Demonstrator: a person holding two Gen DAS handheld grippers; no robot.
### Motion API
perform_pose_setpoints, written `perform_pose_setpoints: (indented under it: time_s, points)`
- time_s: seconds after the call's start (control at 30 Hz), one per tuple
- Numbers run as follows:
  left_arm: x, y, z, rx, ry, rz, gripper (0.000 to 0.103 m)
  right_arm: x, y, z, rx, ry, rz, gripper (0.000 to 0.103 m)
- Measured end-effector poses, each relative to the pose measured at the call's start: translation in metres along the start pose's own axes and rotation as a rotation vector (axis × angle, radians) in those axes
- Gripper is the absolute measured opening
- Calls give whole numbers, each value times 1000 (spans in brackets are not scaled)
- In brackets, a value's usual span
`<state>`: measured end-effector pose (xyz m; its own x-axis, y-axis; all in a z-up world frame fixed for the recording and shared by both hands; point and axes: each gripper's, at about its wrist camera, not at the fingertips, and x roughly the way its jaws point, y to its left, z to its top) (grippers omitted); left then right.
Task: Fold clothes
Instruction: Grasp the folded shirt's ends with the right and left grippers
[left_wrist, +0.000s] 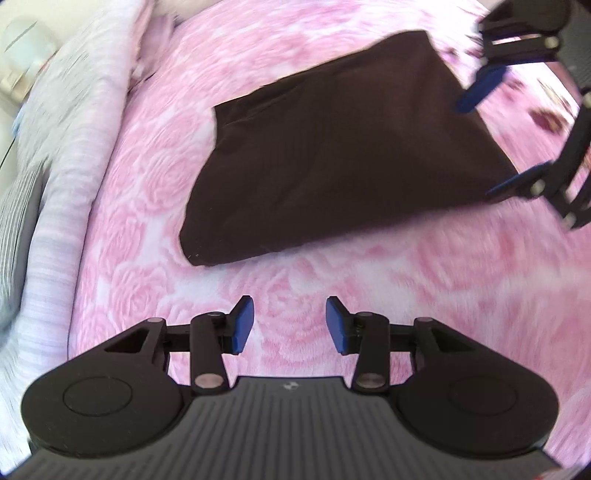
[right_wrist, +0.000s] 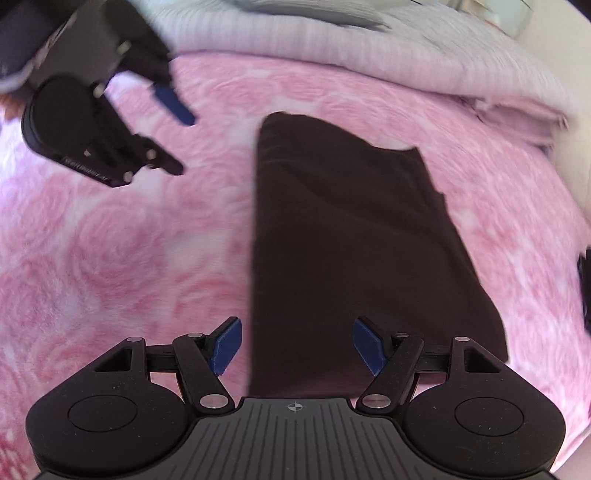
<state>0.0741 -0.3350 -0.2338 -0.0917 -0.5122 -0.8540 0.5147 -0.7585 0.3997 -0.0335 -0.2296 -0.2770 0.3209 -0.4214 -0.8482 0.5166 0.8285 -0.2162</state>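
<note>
Folded dark garment (left_wrist: 332, 155) lying flat on pink rose-patterned blanket (left_wrist: 332, 295); its edges form a rough rectangle, with layered folds visible along one short end; seen from the right wrist, the same garment (right_wrist: 354, 240) runs lengthwise away from the camera, its near end passing beneath the tool. Left gripper (left_wrist: 290, 328) hovering above bare blanket just beside the garment's near edge, jaws spread with nothing between the blue pads (left_wrist: 243, 325); from the right wrist it appears at upper left (right_wrist: 181, 142), apart from the garment, one blue pad visible. Right gripper (right_wrist: 297, 347) poised over the garment's near end, jaws spread wide, blue pads (right_wrist: 227, 345) clear of the cloth; whether they touch the fabric below cannot be told; from the left wrist it enters at upper right (left_wrist: 487, 147), straddling the garment's far corner, image blurred. Pale lilac ribbed bedding (right_wrist: 332, 62) bunched along the blanket's far side; the same bedding (left_wrist: 74, 166) borders the left of the left-wrist view.
</note>
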Motion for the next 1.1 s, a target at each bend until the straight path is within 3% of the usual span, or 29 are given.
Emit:
perform_pose_setpoints:
  time_s: [0.17, 0.3, 0.4, 0.5, 0.53, 0.7, 1.1]
  points:
    - [20, -12, -5, 166, -57, -11, 48, 46, 52, 1, -223, 32, -148, 70]
    - [41, -20, -8, 317, -94, 15, 56, 71, 59, -11, -333, 20, -218, 69]
    - [59, -24, -11, 429, -121, 58, 61, 70, 39, -15, -304, 24, -242, 51]
    - [80, -24, -10, 548, -129, 100, 61, 66, 14, -18, -263, 29, -178, 24]
    - [85, -23, -9, 568, -131, 110, 61, 64, 7, -18, -250, 27, -148, 20]
    - [103, -4, 11, 475, -98, 66, 61, 54, -14, -7, -174, 32, -57, 16]
    - [104, 1, 13, 483, -104, 38, 60, 44, -23, 4, -111, 52, -19, 16]
